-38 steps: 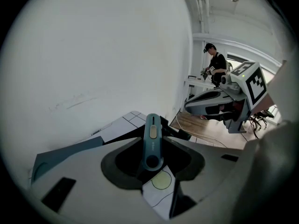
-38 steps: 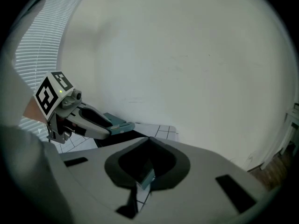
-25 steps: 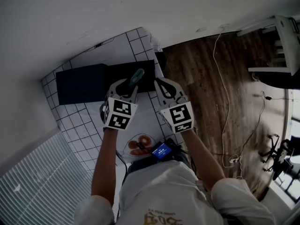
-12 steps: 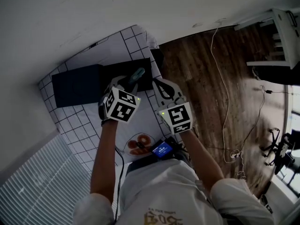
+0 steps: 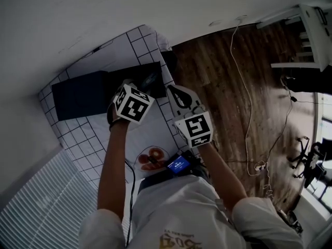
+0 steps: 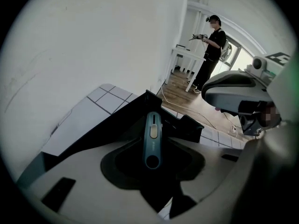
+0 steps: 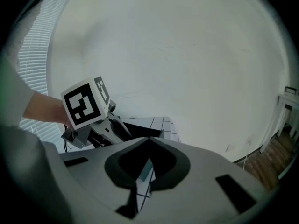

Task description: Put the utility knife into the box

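Note:
A teal utility knife (image 6: 153, 139) is clamped between the jaws of my left gripper (image 6: 153, 133), blade end pointing away from me over the dark open box (image 6: 133, 115). In the head view the left gripper (image 5: 142, 88) reaches over the box (image 5: 136, 74) on the white tiled table (image 5: 104, 61), and the knife (image 5: 151, 80) shows only dimly against it. My right gripper (image 5: 178, 96) hovers just right of the box; in its own view (image 7: 149, 139) its tips meet with nothing between them. A flat dark panel (image 5: 78, 95) lies left of the box.
A round dish with red pieces (image 5: 151, 158) and a device with a blue screen (image 5: 179, 165) sit near my body. A white cable (image 5: 249, 113) runs across the wooden floor on the right. A person (image 6: 212, 43) stands far back by white furniture. Window blinds (image 5: 41, 201) are at the left.
My left gripper has turned and moved a little forward and left, carrying the knife further over the box. The right gripper stays beside it, still shut.

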A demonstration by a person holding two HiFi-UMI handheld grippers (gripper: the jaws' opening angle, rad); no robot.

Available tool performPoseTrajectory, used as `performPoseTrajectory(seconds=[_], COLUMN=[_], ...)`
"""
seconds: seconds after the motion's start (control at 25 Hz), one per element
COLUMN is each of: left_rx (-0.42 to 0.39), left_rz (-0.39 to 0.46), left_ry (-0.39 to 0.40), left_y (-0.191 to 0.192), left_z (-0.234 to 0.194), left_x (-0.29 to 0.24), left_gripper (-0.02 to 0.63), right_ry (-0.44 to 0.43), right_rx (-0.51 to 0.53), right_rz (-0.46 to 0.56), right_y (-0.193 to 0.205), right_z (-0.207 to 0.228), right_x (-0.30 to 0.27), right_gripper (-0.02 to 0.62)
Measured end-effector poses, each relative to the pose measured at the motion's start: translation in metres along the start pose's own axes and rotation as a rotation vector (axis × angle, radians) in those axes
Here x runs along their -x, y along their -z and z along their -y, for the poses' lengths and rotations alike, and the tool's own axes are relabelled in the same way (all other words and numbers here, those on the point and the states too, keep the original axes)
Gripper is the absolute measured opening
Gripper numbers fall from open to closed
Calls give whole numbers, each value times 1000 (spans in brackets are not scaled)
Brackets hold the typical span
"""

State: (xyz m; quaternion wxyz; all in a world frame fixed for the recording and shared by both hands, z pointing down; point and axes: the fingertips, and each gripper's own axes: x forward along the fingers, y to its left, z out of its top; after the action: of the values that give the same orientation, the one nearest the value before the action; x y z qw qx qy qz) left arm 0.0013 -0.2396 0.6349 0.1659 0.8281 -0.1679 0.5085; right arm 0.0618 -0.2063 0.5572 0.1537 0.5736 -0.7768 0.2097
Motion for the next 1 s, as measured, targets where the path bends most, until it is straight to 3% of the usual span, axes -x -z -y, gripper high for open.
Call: performPoseTrajectory(seconds=[0.72,1.0], left_rx=[56,38], left_rz=[-16,54], left_ry=[48,-28], left_y=[12,10], left_z=[-2,-6], left_x=[-5,10], left_gripper=[155,146], right_ry=[13,24], right_rx=[-11,-2], right_rz=[9,21], right_y=[-4,-7], right_z=[-1,1], right_x=[10,20], right_gripper=[6,6])
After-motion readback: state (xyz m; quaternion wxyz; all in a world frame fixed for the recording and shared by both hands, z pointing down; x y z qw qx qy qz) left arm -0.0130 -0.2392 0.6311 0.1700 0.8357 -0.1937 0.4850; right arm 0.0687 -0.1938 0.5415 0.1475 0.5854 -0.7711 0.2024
